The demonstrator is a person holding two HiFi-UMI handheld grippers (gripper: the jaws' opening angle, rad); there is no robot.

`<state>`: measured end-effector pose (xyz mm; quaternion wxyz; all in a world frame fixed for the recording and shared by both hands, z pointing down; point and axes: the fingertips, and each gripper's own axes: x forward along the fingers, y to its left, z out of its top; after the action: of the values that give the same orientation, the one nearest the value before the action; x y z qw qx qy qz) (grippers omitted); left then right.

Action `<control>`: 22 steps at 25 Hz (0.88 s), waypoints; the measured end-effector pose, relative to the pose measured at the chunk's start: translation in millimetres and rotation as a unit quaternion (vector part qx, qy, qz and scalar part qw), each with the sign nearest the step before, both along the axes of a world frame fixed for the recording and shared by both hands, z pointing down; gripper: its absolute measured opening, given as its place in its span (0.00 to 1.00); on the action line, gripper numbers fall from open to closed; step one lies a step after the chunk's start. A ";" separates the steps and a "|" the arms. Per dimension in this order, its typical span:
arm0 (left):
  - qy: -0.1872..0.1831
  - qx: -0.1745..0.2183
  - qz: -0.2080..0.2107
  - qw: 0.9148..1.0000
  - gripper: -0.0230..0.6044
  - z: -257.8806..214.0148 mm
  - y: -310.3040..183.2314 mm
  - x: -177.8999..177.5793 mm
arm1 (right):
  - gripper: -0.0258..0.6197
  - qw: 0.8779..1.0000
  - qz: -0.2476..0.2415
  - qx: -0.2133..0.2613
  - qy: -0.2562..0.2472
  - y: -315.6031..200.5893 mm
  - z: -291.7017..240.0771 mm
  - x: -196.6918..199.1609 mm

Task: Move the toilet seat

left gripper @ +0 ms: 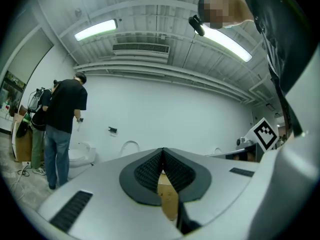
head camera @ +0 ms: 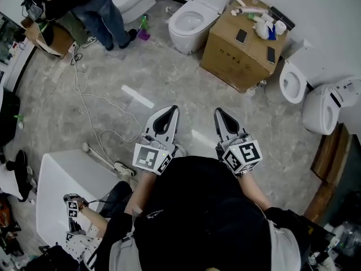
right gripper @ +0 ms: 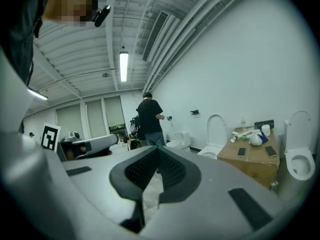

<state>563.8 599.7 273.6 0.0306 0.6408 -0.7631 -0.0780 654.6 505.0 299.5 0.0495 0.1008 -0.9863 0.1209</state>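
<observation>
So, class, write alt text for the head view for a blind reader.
Seen from above, a person holds the left gripper and right gripper, both shut and empty, over a grey floor. Ahead stand an open toilet and a cardboard box.

Far ahead by the wall, toilet [head camera: 192, 21] with box [head camera: 240, 52] just right of it, phone [head camera: 241, 36] on the box. Right of the box, second toilet [head camera: 293, 82], third toilet [head camera: 330, 103] further right. Far left, person [head camera: 90, 4], with cable [head camera: 83, 103] on the floor before them.
</observation>
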 end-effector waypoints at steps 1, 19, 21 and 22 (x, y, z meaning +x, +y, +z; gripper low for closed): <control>0.001 0.000 -0.001 1.000 0.05 0.3 -0.5 -12.4 | 0.06 1.000 0.000 0.000 0.000 -2.3 0.7 -12.4; 0.018 -0.012 -0.009 1.000 0.05 16.0 -25.8 -143.5 | 0.06 1.000 0.000 -0.002 0.015 -34.5 13.3 -139.5; 0.015 -0.014 -0.011 1.000 0.05 17.4 -34.8 -154.8 | 0.06 1.000 -0.006 -0.005 0.015 -43.5 18.3 -153.2; 0.012 -0.015 -0.013 1.000 0.05 17.8 -39.8 -161.6 | 0.06 1.000 -0.009 -0.005 0.015 -48.6 20.2 -160.9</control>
<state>402.2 559.9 291.4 0.0484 0.6294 -0.7720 -0.0748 493.6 456.4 319.7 0.0659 0.0935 -0.9856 0.1244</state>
